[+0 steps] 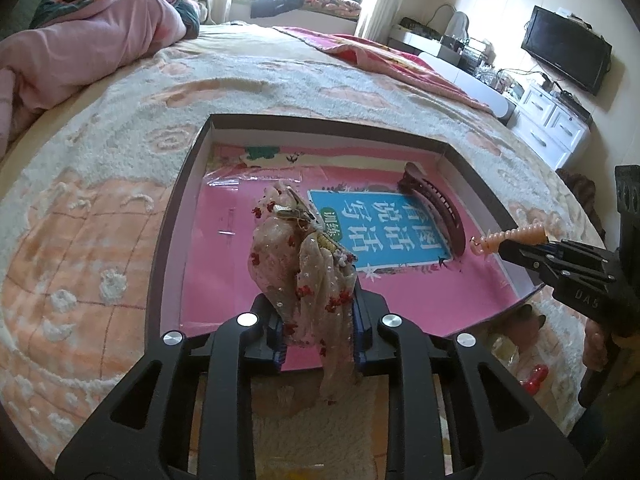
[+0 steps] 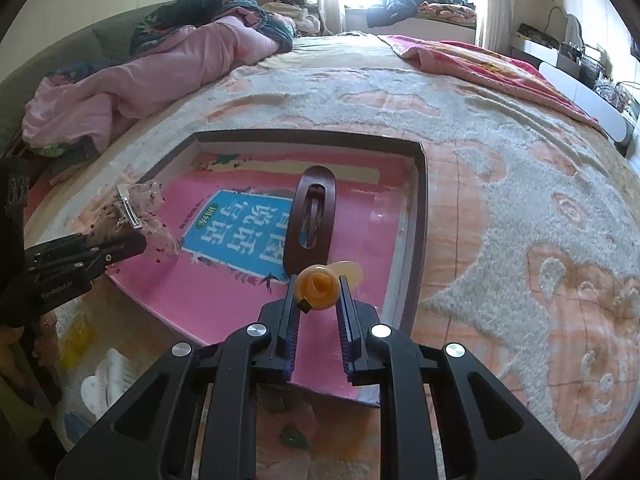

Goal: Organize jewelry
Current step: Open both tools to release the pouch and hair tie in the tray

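Observation:
A shallow dark-rimmed box [image 1: 176, 216] lies on the bed, lined with a pink book cover bearing a blue label [image 1: 384, 232]. Inside it rests a dark red hair claw [image 1: 436, 208], also seen as the hair claw [image 2: 314, 216] in the right wrist view. My left gripper [image 1: 316, 300] is shut on a beige gauze hair bow [image 1: 296, 256] with red flowers and a metal clip, held over the box's near left part. My right gripper [image 2: 318, 284] is shut on a peach-orange spiral hair piece [image 2: 318, 288] above the box's near right side; the left wrist view shows it as a spiral hair piece [image 1: 508, 238].
The bed carries a cream and peach blanket [image 2: 520, 184] and a pink quilt [image 2: 140, 80] at the far left. Small items lie near the front edge: a red one [image 1: 534, 378], a yellow one [image 2: 76, 340], a white one [image 2: 108, 376]. A TV [image 1: 568, 48] and white drawers [image 1: 552, 124] stand at right.

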A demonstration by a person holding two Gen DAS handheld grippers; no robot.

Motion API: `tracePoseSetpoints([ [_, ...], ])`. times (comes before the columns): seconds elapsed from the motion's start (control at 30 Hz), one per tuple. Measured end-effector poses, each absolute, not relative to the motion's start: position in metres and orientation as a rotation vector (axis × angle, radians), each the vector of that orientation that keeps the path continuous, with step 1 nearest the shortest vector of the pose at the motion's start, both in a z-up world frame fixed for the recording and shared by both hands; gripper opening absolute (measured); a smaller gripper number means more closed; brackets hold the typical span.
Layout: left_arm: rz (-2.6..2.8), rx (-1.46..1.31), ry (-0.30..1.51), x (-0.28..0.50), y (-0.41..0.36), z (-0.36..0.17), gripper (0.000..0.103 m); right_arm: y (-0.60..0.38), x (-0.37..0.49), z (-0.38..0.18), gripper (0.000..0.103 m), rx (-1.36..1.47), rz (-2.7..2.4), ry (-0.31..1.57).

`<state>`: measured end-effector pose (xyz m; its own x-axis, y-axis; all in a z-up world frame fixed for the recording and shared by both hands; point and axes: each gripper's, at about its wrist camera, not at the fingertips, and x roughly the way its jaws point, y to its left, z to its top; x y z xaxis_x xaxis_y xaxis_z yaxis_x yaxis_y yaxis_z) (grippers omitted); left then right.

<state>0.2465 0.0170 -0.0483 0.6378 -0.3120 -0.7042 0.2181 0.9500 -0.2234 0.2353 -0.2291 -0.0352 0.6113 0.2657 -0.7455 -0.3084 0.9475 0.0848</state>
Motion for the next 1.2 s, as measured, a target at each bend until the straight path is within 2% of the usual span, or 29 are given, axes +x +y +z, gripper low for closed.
tracePoseSetpoints([
  [0.13, -0.298, -0.114, 0.827, 0.246, 0.016, -0.048, 0.028, -0.231, 0.234, -0.039, 0.017, -0.056, 0.321, 0.851],
  [0.3, -0.289, -0.116, 0.827, 0.246, 0.015, -0.048, 0.034, -0.233, 0.23, -0.038, 0.018, -0.051, 0.311, 0.849],
  [0.4, -0.286, -0.12, 0.83, 0.246, 0.017, -0.047, 0.038, -0.235, 0.226, -0.037, 0.029, -0.045, 0.307, 0.852],
  [0.5, -0.279, -0.118, 0.829, 0.244, 0.018, -0.046, 0.042, -0.238, 0.222, -0.036, 0.031, -0.039, 0.304, 0.849],
  [0.6, -0.275, -0.117, 0.825, 0.242, 0.019, -0.044, 0.046, -0.242, 0.217, -0.033, 0.04, -0.029, 0.303, 0.845],
  [0.73, -0.268, -0.116, 0.819, 0.24, 0.02, -0.041, 0.053, -0.245, 0.212, -0.027, 0.045, -0.015, 0.308, 0.833],
  [0.87, -0.258, -0.114, 0.808, 0.238, 0.02, -0.036, 0.061, -0.247, 0.204, -0.019, 0.064, -0.006, 0.299, 0.805],
  [1.0, -0.253, -0.115, 0.795, 0.235, 0.021, -0.031, 0.067, -0.25, 0.196, -0.011, 0.072, -0.011, 0.294, 0.779],
  [1.2, -0.239, -0.114, 0.778, 0.232, 0.022, -0.024, 0.075, -0.255, 0.188, -0.005, 0.078, -0.011, 0.281, 0.758],
])
